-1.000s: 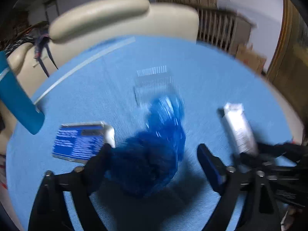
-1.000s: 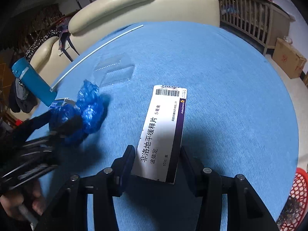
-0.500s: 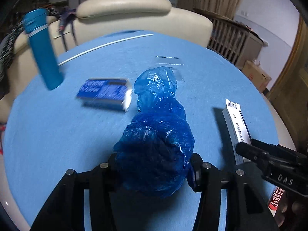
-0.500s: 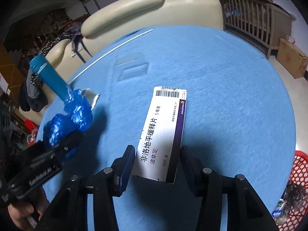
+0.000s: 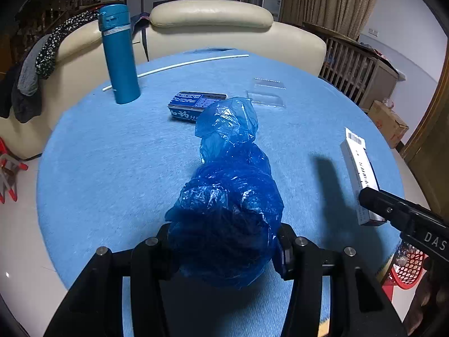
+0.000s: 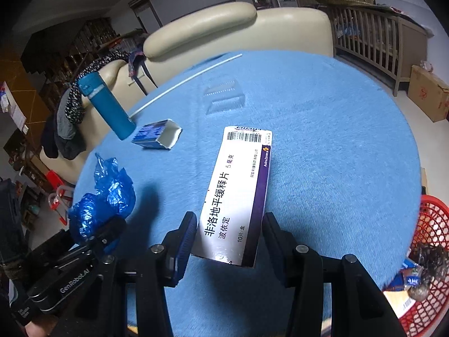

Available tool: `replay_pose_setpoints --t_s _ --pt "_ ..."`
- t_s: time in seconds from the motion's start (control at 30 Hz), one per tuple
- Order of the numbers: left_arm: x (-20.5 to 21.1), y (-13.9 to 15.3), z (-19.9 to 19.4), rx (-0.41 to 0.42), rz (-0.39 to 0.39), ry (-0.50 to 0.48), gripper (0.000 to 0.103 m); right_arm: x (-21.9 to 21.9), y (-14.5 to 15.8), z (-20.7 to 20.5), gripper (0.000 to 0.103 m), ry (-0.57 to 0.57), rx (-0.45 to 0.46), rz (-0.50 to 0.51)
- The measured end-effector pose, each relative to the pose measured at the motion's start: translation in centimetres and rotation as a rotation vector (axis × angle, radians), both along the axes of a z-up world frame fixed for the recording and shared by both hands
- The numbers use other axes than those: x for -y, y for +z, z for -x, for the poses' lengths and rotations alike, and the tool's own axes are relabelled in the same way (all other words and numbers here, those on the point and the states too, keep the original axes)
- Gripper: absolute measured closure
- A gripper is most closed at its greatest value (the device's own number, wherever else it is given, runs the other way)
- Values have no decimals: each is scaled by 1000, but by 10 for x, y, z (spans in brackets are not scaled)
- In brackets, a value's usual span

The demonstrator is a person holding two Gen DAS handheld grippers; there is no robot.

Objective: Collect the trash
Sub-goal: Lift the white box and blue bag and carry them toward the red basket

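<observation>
The left gripper (image 5: 224,241) is clenched on the crumpled blue bag (image 5: 227,213); its loose upper end sticks out ahead and could slip free. The right gripper (image 6: 228,238) grasps the white medicine box (image 6: 238,193) by its near end only, so the box could pivot out. The red basket (image 6: 432,252), right of that gripper, is cut off; its contents are unclear.

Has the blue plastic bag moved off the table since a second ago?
Yes. The blue plastic bag, clamped in the left hand-held gripper, has drawn back from the dark blue box, which now lies well beyond it.
</observation>
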State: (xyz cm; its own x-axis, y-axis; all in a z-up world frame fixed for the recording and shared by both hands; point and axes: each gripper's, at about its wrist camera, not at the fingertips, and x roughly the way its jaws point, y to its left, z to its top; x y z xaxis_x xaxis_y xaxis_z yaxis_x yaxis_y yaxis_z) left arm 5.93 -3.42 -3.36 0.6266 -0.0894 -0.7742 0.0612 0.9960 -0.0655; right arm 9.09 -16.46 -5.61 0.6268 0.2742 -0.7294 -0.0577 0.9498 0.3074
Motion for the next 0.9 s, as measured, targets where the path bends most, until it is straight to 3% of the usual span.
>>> replay_pose_setpoints --t_s 0.4,0.9 --pt "14 27 31 72 -48 -14 50 18 33 33 52 -41 79 -28" --pt "27 27 26 57 -91 -34 50 40 23 36 52 -70 61 -72"
